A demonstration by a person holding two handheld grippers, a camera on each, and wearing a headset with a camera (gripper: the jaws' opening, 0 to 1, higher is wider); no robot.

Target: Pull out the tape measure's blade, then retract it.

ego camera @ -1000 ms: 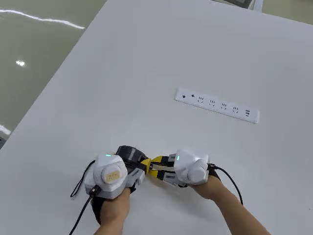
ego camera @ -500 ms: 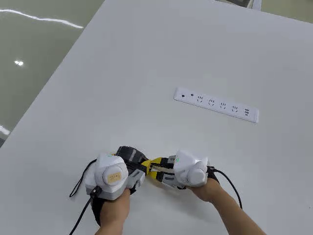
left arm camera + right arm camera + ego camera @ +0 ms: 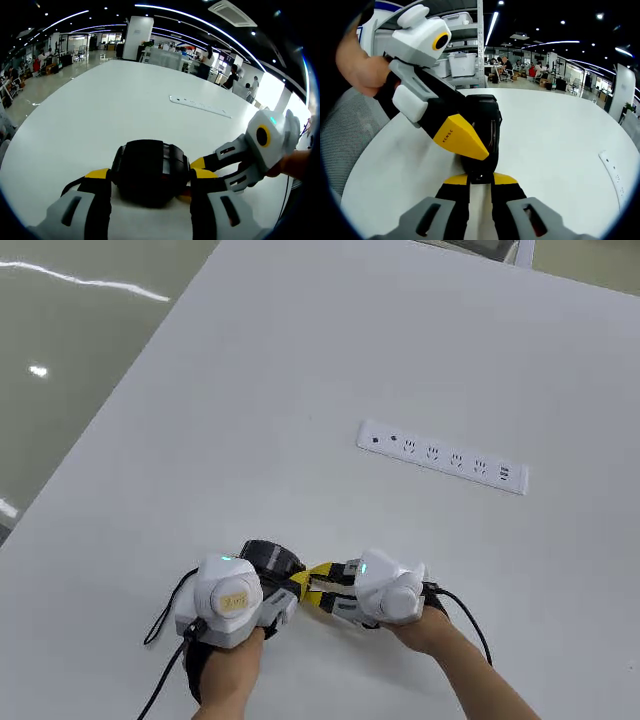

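Note:
A black tape measure [image 3: 266, 554] lies on the white table [image 3: 330, 360], near its front edge. My left gripper [image 3: 281, 576] is shut on its case [image 3: 150, 157], with a yellow-tipped jaw on either side. From the right, my right gripper [image 3: 315, 583] points at the case's mouth. Its two jaws [image 3: 481, 179] stand close together, pinched on the small dark end of the blade right at the case [image 3: 482, 125]. No length of blade shows between the case and the right jaws.
A white power strip [image 3: 442, 456] lies flat further back on the right. Black cables trail from both grippers toward me. The table's left edge [image 3: 120, 390] drops to a grey floor.

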